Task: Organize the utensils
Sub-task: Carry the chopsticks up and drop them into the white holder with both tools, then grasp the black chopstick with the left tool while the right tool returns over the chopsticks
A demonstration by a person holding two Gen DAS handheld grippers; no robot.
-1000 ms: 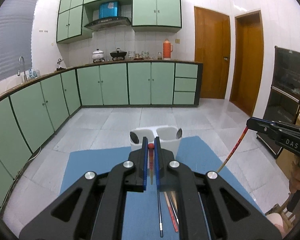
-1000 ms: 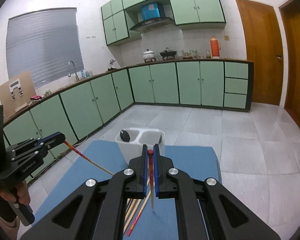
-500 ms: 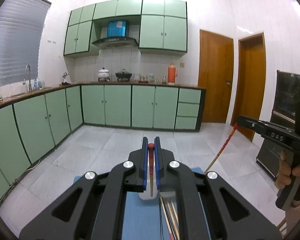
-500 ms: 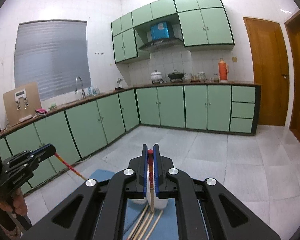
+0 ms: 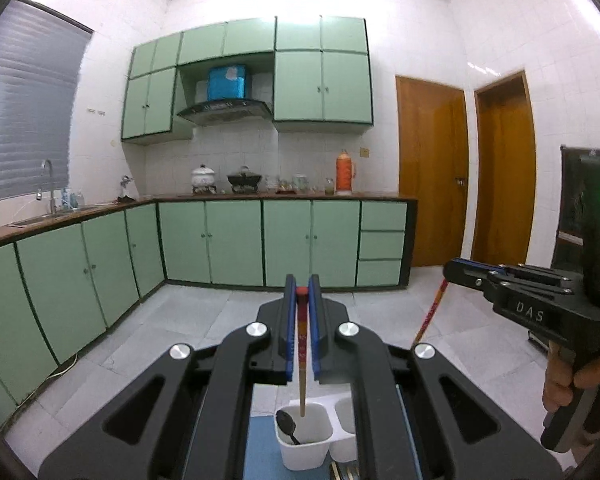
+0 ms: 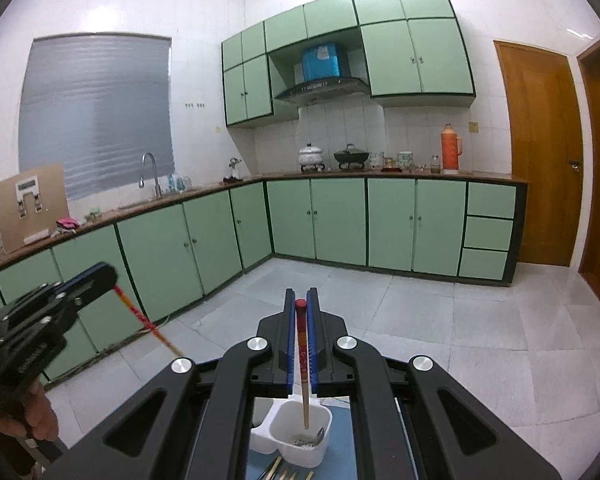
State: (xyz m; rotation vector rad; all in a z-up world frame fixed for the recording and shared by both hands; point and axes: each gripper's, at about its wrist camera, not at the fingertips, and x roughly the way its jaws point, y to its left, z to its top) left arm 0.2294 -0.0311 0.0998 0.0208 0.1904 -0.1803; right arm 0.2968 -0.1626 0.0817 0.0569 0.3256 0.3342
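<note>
A: So, starting on the left, what is the left gripper (image 5: 302,328) doing?

B: Its blue jaws are closing tight on a chopstick (image 5: 301,360). The red-capped end is sitting up between the tips and the pale wooden end is hanging down over the holder (image 5: 304,436).

A: Is the stick touching the holder?

B: I cannot tell. From the left wrist its tip is lining up with the left cup, where a dark spoon (image 5: 287,426) is leaning against the wall.

A: And what is the holder sitting on?

B: It is resting on a blue mat (image 5: 262,448), and more chopsticks (image 5: 346,472) are lying on the mat just in front of it.

A: Moving right, what is the right gripper (image 6: 301,332) doing?

B: It is also clamping a chopstick (image 6: 302,364), red cap up, thin end pointing down over the right cup of the holder (image 6: 296,446), where a spoon (image 6: 320,435) is leaning in the corner.

A: Are the two grippers seeing each other?

B: Yes. In the left view the right gripper (image 5: 450,270) is showing at the far right with a hand (image 5: 572,380) wrapping its grip, its stick (image 5: 430,312) slanting down. In the right view the left gripper (image 6: 108,276) is appearing at the far left with its stick (image 6: 146,322) slanting down and to the right
</note>
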